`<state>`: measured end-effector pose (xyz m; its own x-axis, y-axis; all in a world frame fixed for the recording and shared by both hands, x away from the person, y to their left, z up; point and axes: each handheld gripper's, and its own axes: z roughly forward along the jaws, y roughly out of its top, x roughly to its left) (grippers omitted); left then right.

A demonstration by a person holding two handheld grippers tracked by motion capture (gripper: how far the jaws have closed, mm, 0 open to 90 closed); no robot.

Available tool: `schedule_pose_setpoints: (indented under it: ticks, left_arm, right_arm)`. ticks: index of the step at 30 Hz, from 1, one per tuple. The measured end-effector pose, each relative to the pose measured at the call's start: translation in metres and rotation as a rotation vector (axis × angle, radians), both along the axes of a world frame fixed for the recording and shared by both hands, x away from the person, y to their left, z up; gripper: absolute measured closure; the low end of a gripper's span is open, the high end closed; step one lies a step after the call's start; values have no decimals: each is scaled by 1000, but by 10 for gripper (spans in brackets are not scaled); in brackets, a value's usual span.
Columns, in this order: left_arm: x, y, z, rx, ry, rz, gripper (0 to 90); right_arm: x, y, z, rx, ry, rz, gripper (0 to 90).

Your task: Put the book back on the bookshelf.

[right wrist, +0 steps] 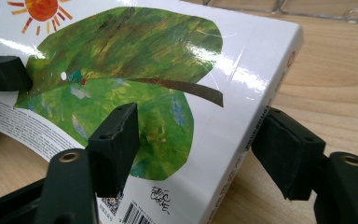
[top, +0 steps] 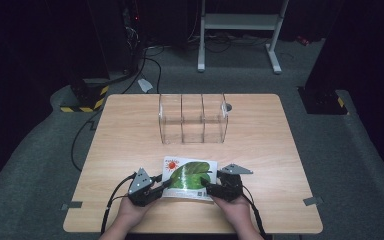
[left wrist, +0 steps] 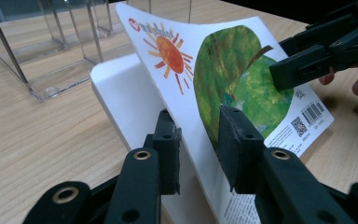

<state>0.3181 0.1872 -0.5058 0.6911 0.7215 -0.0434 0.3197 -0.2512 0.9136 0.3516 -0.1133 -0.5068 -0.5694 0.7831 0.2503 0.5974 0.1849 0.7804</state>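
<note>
The high view shows a person at a wooden table (top: pixel 130 130) working a picture book (top: pixel 190 176) that lies near the front edge, between two hand-held grippers. On the left, the left gripper (top: pixel 161 185) has its jaws pressed together on the cover alone: in the left gripper view the cover (left wrist: pixel 223 79) curves up off the white pages beneath, pinched between the pads, so the hold seems meant to peel the cover open rather than lift the whole book. In the middle, the green leaf and orange sun face up. Behind the book, well apart from it, stands a clear plastic rack (top: pixel 193 120) with three upright slots, probably where a book would be filed. On the right, the right gripper (top: pixel 211 188) straddles the spine side; in the right gripper view its jaws stand spread, one pad over the cover and the other just beside the spine (right wrist: pixel 265 107), neither clearly pressing. That placement looks meant to steady the book's thick edge while the other side is raised.
</note>
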Motion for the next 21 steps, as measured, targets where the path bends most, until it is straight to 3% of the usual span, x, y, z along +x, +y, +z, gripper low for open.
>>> schedule_pose_setpoints:
  ticks: [4, 10, 14, 21]
  left_arm:
    - [0, -1, 0, -7, -1, 16, 693]
    - [1, -3, -2, 2, -5, 26, 699]
    - [1, -5, -3, 28, -13, 34, 712]
    - [0, -9, -6, 67, -53, 55, 720]
  right_arm:
    - [-4, -1, 5, -3, -28, -23, 380]
    - [-8, -3, 11, -8, -107, -40, 446]
    - [-12, -6, 16, -1, -162, -57, 483]
    - [-18, -7, 20, 5, -202, -62, 507]
